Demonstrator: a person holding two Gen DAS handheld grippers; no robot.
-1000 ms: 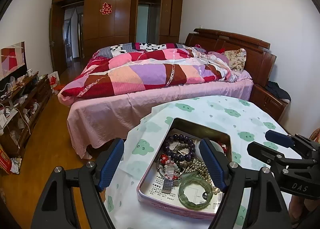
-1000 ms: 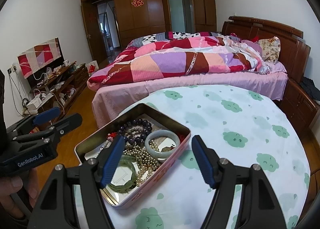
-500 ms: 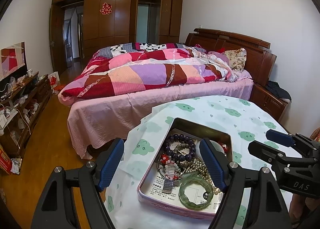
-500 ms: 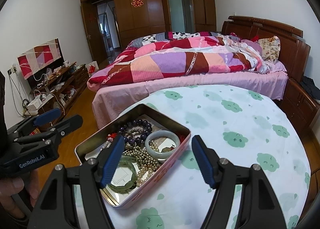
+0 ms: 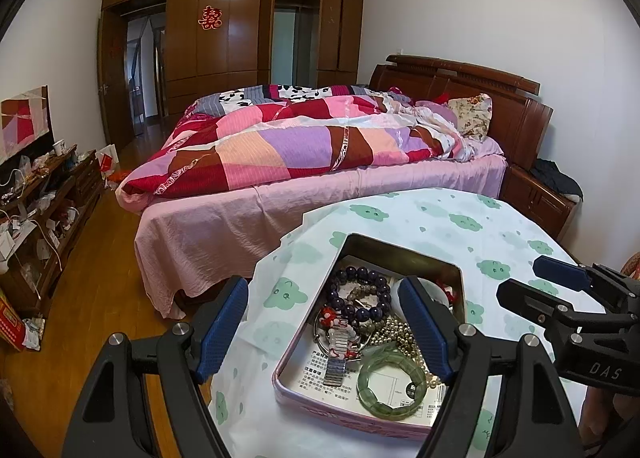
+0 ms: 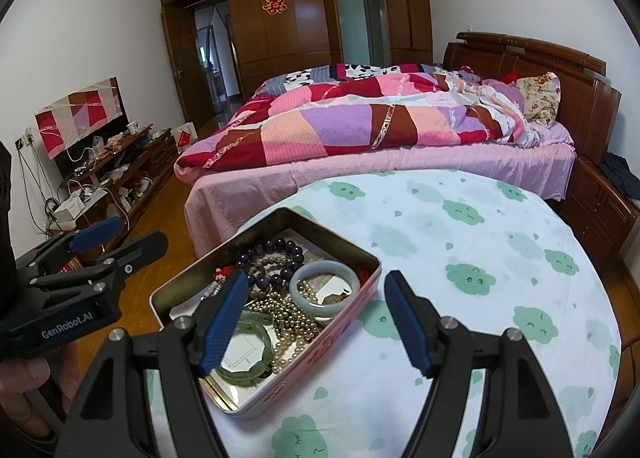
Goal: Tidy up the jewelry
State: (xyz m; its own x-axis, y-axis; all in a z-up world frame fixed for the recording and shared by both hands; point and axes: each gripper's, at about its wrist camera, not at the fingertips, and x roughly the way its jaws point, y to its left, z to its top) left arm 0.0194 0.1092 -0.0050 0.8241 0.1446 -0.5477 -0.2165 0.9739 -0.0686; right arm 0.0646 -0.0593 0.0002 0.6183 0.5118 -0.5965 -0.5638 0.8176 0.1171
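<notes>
nothing moved since the earlier frames. bed (image 5: 320, 162) behind; table (image 6: 480, 258) carries pink tin (image 6: 340, 334) with dark bead bracelet (image 5: 356, 294), green bangle (image 5: 392, 382). left tongs (image 5: 326, 324) and right tongs (image 6: 316, 324) hover apart, empty.

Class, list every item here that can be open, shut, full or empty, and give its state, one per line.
Tin: lid off, holding jewelry.
Left gripper: open, empty.
Right gripper: open, empty.
Wardrobe door: ajar.
Pale bangle: lying loose in the tin.
Green bangle: lying loose on paper in the tin.
Bed: unmade, quilt bunched.
</notes>
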